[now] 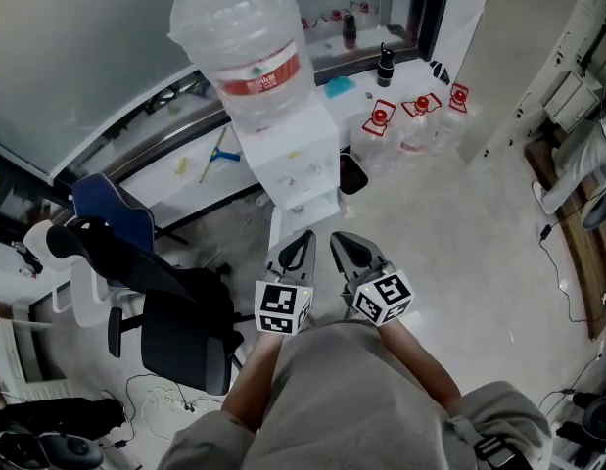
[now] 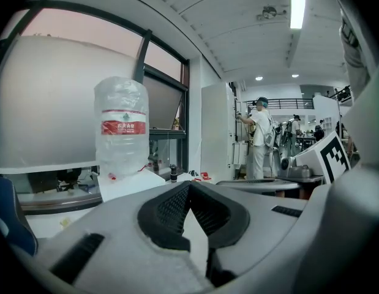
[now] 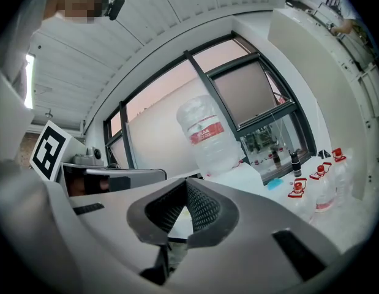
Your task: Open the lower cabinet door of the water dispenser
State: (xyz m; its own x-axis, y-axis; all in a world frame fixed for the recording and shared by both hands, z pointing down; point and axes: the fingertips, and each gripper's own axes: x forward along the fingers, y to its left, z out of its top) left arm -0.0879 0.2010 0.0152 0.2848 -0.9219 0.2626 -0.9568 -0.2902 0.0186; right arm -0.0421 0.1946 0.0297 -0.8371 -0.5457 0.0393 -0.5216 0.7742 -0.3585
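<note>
Pale floor (image 1: 459, 233) by a window wall. The white water dispenser (image 1: 293, 160) stands on it, just in front of the person.

- Dispenser: upright, long axis vertical. A clear bottle (image 1: 246, 52) with a red label is seated neck-down on top. The tap side faces the person and both grippers.
- Lower cabinet door: it belongs to that near face, below the taps. The steep downward head view foreshortens it too much to tell whether it is ajar or closed.
- Left hand-held gripper (image 1: 304, 238): jaws together, nothing between the ribbed pads. It is held in the air just short of the dispenser's near face, tips toward it. No contact is visible.
- Right hand-held gripper (image 1: 340, 240): jaws likewise closed and empty. It sits just beside the left one at about the same height and also aims at the dispenser.
- Surroundings: a black office chair (image 1: 175, 311) is to the left of the dispenser. Clear jugs with red caps (image 1: 381, 130) are grouped on the floor to its right. In the left gripper view, a person (image 2: 259, 136) stands far back in the room.
</note>
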